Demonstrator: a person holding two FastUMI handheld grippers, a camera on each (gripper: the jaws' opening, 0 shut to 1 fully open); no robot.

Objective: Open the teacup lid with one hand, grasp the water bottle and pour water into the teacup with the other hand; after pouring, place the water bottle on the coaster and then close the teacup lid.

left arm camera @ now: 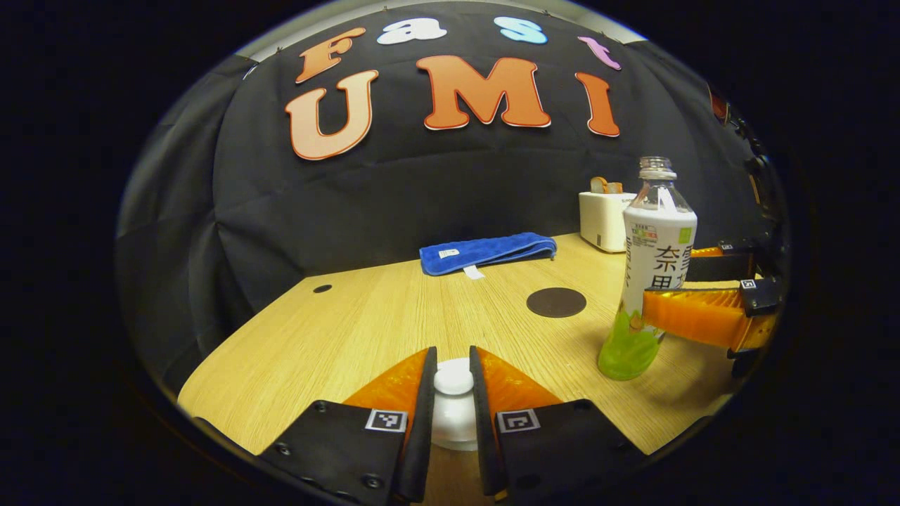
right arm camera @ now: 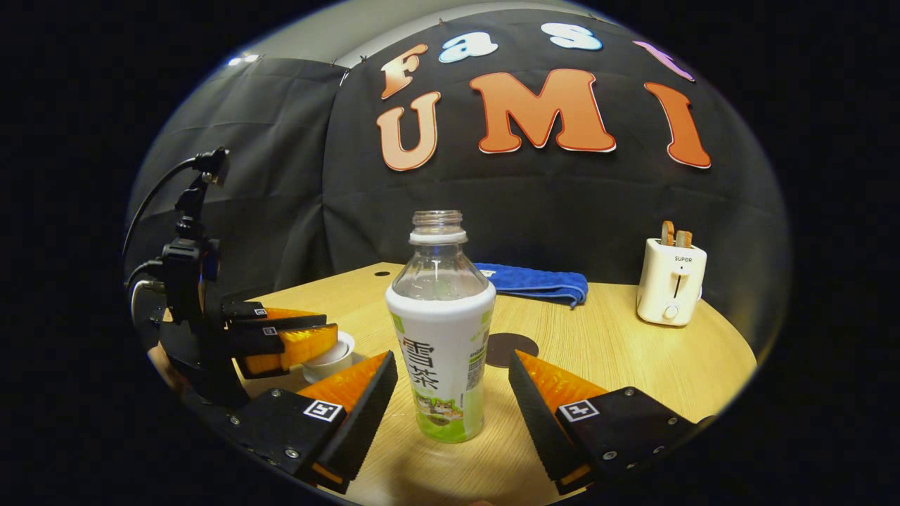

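The white teacup (left arm camera: 453, 425) stands at the table's near edge, and its lid knob (left arm camera: 453, 379) sits pinched between both fingers of my left gripper (left arm camera: 453, 350). The lid looks seated on the cup. From the right gripper view, the left gripper (right arm camera: 330, 327) hangs over the teacup (right arm camera: 329, 362) at the left. An uncapped water bottle (right arm camera: 439, 330) with a white and green label stands upright between the fingers of my right gripper (right arm camera: 451, 355), which is open with a gap on each side. The bottle (left arm camera: 657, 260) and right gripper (left arm camera: 668, 284) also appear at the right. A dark round coaster (left arm camera: 555, 302) lies behind the bottle.
A folded blue towel (left arm camera: 487, 251) lies at the back of the wooden table (left arm camera: 365, 316). A white toaster (right arm camera: 670, 281) with bread in it stands at the back right. The coaster (right arm camera: 517, 346) is partly hidden by the bottle. A hand holds the left gripper.
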